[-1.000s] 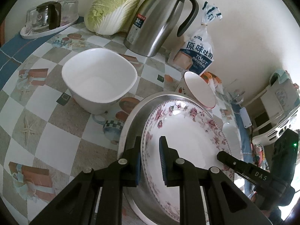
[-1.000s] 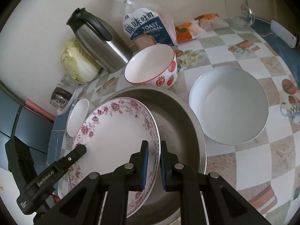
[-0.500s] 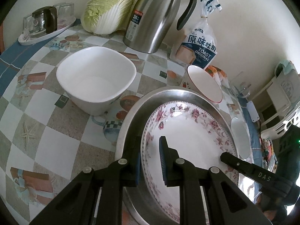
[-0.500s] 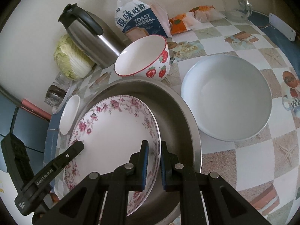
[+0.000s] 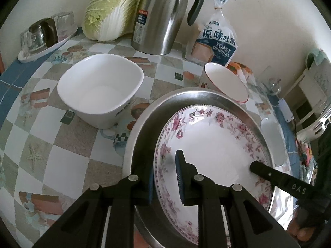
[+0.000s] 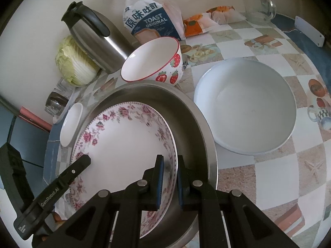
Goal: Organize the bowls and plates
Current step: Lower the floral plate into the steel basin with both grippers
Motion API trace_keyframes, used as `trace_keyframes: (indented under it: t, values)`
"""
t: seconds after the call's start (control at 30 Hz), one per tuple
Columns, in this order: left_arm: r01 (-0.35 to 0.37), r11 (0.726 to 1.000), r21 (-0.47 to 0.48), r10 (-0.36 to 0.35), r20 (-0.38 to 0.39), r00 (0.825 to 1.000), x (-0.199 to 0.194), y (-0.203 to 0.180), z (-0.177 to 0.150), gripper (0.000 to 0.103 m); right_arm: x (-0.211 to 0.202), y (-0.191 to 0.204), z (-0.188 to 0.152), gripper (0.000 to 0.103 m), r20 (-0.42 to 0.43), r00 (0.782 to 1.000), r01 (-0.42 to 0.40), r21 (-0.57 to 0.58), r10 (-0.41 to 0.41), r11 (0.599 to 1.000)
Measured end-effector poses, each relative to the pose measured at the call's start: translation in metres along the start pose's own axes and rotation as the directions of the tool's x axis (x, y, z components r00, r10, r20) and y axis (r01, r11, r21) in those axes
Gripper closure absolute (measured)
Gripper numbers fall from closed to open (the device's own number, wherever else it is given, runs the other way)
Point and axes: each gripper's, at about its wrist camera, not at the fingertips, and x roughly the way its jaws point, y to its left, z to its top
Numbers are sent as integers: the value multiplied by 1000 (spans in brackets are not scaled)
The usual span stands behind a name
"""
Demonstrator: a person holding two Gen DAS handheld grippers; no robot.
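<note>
Each hand-held gripper, left point(image 5: 164, 175) and right point(image 6: 169, 183), pinches an opposite rim of the floral plate point(image 5: 213, 150) lying in the steel basin point(image 6: 192, 111) between them; uneven lifting could tilt it loose, chipping against the strawberry bowl point(image 6: 153, 62) ahead.

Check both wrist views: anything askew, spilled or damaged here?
No spill or damage shows. One oddity: the floral plate sits off-centre in the steel basin, held at opposite rims by the left gripper and right gripper. The strawberry bowl appears to lean against the basin rim; the fisheye may exaggerate it.
</note>
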Motion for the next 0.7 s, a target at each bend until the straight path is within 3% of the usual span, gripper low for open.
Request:
trace_keyframes:
  t: [0.37,0.7]
  values:
    - [-86,992,88,87,-17,996,4,-13,-5,83,-2,6,-1,88,10,998,62,-45,-62,997]
    - [-92,993,77,94,-19,995,4,-13,-4,83,0,13,-2,86,14,994,110,-93,-110,990]
